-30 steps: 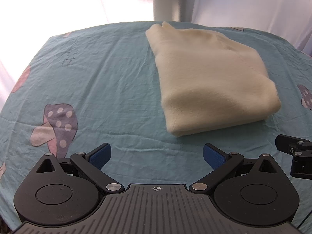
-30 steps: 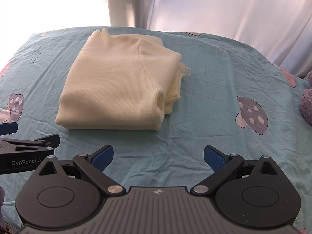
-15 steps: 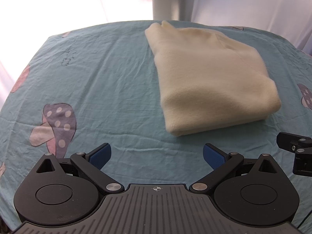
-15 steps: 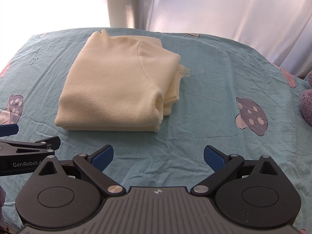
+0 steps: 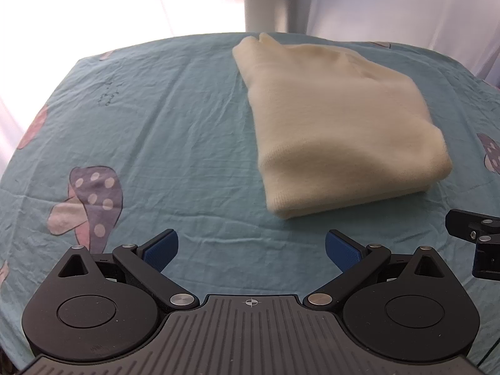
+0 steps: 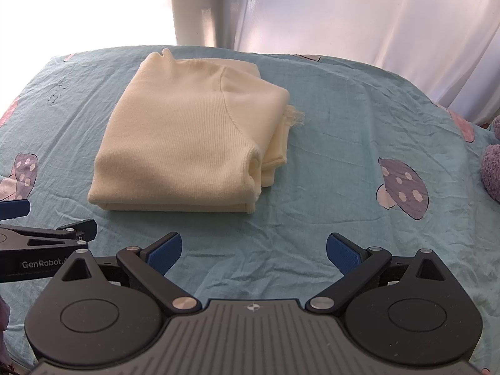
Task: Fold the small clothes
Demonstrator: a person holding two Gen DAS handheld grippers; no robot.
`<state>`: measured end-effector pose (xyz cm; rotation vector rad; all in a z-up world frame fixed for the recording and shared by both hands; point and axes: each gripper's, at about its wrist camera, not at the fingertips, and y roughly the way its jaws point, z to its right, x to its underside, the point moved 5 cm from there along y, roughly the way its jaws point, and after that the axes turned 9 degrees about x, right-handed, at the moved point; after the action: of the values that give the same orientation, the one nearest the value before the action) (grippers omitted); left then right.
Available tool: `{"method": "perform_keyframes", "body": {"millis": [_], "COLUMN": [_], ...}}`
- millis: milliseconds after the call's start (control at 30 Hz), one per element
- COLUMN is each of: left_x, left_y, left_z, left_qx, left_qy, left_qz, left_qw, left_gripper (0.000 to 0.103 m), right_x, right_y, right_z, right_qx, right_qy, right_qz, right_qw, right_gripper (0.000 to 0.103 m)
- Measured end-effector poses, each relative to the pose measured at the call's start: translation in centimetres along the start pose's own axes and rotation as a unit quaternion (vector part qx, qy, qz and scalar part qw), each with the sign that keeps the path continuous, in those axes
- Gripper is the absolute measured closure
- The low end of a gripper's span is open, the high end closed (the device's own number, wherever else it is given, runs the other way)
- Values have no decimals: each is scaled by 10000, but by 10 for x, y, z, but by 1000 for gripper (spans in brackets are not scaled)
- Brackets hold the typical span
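A cream knit sweater [image 5: 337, 125] lies folded in a thick rectangle on the teal mushroom-print sheet [image 5: 162, 143]; it also shows in the right wrist view [image 6: 193, 143], with loose layers and a frayed bit at its right edge. My left gripper [image 5: 251, 248] is open and empty, held back from the sweater's near left corner. My right gripper [image 6: 253, 250] is open and empty, just short of the sweater's near right corner. Each gripper's side shows in the other's view.
White curtains [image 6: 375, 15] and a pale post [image 5: 268, 0] stand behind the bed. A purple plush thing [image 6: 492, 168] lies at the right edge. Bare sheet lies left of the sweater [image 5: 125, 118] and right of it [image 6: 359, 131].
Both grippers have drifted slightly; the sweater sits a touch lower and closer in both views. Both stay open, and the sweater has not moved.
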<state>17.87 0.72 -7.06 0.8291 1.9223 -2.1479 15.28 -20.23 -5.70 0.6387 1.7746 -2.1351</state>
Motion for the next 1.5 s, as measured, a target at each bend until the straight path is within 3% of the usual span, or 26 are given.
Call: {"method": "perform_keyframes", "body": {"millis": [1500], "left_x": [1], "left_y": [1], "left_z": [4], "left_qx": [99], "left_qy": [39], "left_qz": [39], "left_qw": [9999], "left_gripper": [0], "right_x": [0], "right_y": [0], "right_z": [-1], "right_qx": [-30], "right_qy": [-18], "right_qz": [37], "right_qw": [10000], "right_gripper": [4]}}
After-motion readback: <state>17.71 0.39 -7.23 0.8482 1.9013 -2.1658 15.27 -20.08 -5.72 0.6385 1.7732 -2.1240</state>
